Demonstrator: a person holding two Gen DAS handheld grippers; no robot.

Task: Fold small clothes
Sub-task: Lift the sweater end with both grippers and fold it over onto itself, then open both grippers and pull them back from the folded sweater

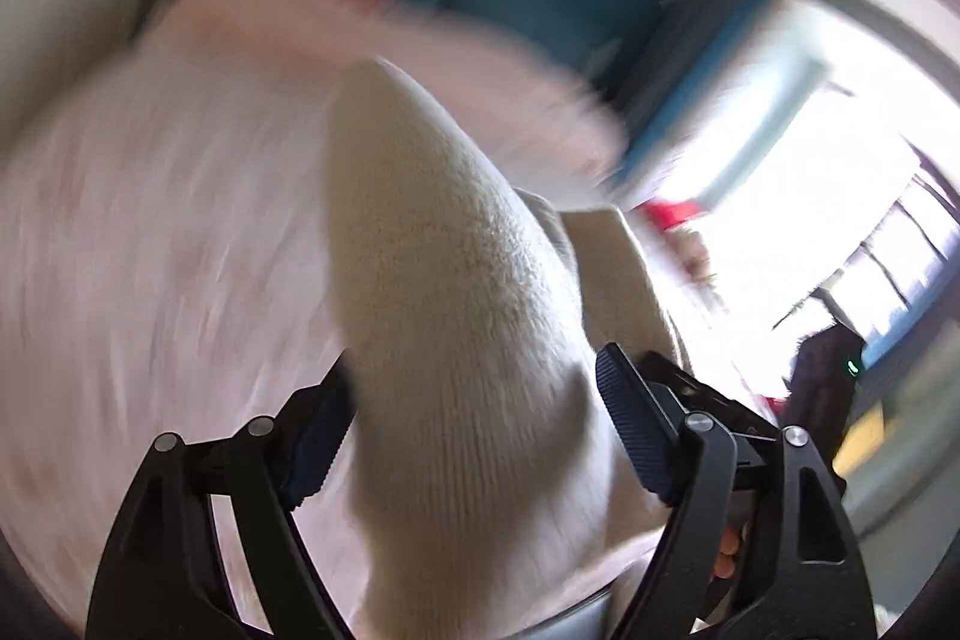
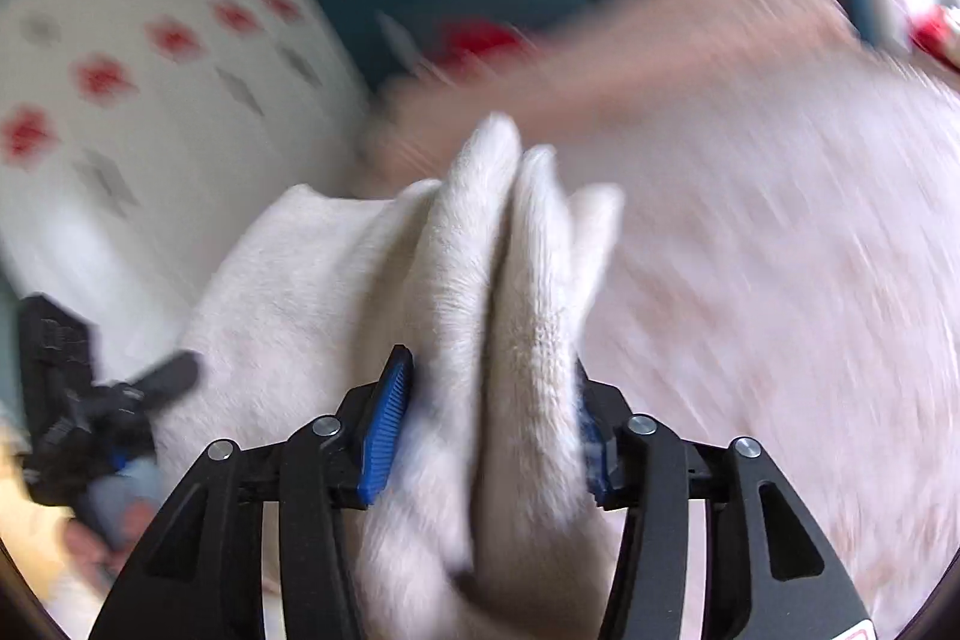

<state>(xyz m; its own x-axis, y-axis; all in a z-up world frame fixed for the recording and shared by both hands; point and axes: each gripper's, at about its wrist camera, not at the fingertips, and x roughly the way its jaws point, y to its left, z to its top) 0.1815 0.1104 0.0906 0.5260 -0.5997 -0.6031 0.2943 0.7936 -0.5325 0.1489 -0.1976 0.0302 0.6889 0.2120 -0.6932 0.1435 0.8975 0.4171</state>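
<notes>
Cream knit garment [image 2: 510, 340] bunched in right tongs [image 2: 489, 424], left tongs [image 1: 480, 436] spread

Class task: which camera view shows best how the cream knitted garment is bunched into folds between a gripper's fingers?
The right wrist view: the cream knitted garment stands in several distinct folds, clamped by the right gripper. The left wrist view shows one smooth fold between the left gripper's wider-set fingers.

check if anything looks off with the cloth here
Nothing damaged or spilled. The cream cloth is bunched into several upright folds in the right gripper, not flat. The left gripper straddles another ridge.
</notes>
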